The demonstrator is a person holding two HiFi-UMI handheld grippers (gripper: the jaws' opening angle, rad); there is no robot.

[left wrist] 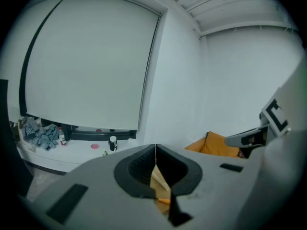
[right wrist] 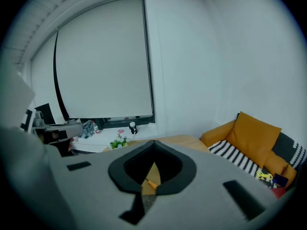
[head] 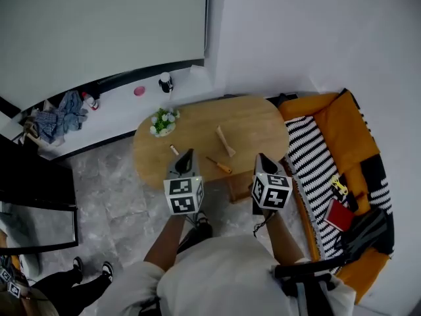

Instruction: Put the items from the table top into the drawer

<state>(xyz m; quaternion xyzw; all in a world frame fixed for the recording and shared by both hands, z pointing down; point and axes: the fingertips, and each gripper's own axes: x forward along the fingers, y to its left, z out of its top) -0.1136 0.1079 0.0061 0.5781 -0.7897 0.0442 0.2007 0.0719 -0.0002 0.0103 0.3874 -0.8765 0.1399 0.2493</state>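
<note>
Where tiles (head: 112,196) meet sofa (head: 329,117), a wooden table (head: 250,124) stands.

White walls (head: 316,31), blind-covered window (head: 99,25), grey marble floor (head: 112,196), orange sofa (head: 332,114) at right.

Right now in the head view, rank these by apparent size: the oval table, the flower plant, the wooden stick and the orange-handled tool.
1. oval table, by far the largest.
2. flower plant.
3. wooden stick and orange-handled tool: they look about the same length. The stick seems slightly thicker, but it is too close to rank.
</note>
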